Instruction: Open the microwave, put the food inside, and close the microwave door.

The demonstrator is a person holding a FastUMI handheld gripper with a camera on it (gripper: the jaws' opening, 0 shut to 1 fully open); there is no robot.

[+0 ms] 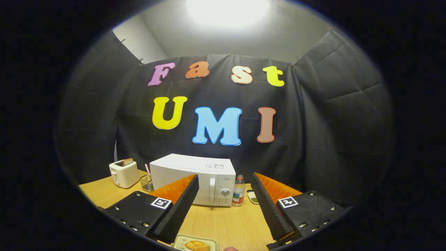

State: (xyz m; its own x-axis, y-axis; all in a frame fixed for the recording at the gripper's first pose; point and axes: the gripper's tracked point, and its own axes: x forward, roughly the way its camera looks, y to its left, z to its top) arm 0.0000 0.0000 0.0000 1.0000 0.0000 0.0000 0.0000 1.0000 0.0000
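On the desk (223, 223), going left to right, stand a toaster (123, 173), a wire basket (147, 183), the microwave (195, 178) with its door closed, and a bottle (238, 191). The gripper (224, 195) has its fingers spread apart, holding nothing. The food (197, 245) sits on a plate (181, 240) between the fingers, well short of the microwave. Judging by this, nothing is done yet: opening, loading and closing all remain.
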